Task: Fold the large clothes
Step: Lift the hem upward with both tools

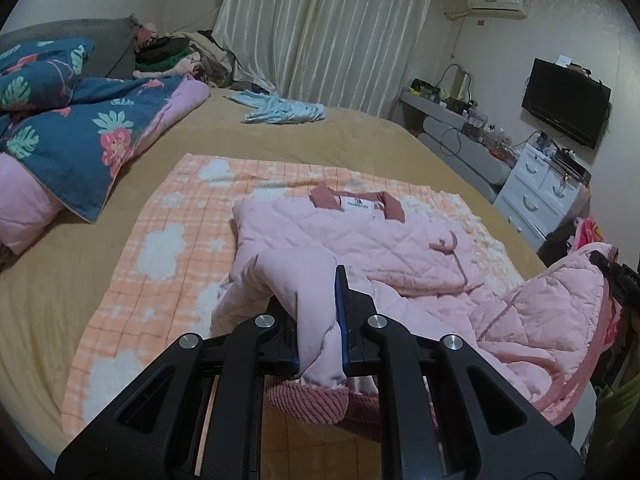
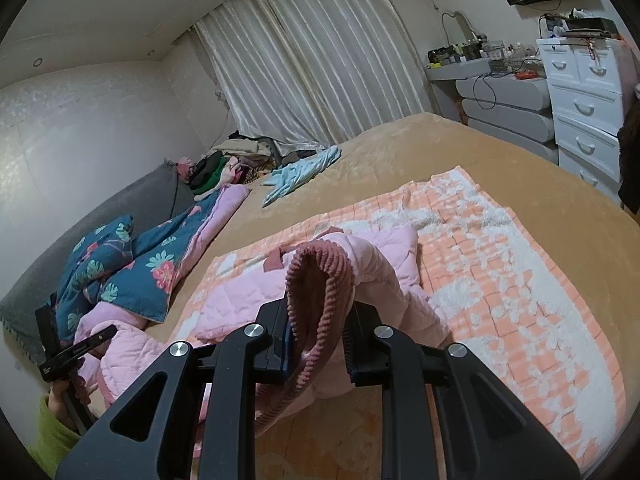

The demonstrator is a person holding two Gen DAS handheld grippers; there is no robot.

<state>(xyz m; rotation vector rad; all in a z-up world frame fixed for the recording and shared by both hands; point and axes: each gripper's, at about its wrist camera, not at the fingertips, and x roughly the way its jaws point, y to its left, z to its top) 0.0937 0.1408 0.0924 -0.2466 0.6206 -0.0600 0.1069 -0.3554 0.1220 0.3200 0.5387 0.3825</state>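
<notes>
A pink quilted jacket (image 1: pixel 352 236) with a darker pink ribbed collar lies on an orange-and-white checked blanket (image 1: pixel 168 216) on the bed. My left gripper (image 1: pixel 320 320) is shut on a fold of the jacket's pale pink fabric near its ribbed hem, lifted above the blanket. My right gripper (image 2: pixel 320 332) is shut on the jacket's dark pink ribbed hem (image 2: pixel 316 280), also lifted. The jacket body (image 2: pixel 240 300) stretches between the two. The right gripper shows at the right edge of the left wrist view (image 1: pixel 616 280), and the left gripper shows at the left edge of the right wrist view (image 2: pixel 68 344).
The bed has a tan cover (image 1: pixel 360 132). A blue floral quilt (image 1: pixel 80 128) is bunched at the left, a light blue garment (image 1: pixel 284 112) lies at the far side, and a clothes pile (image 1: pixel 180 56) sits by the curtain. White drawers (image 1: pixel 540 188) stand to the right.
</notes>
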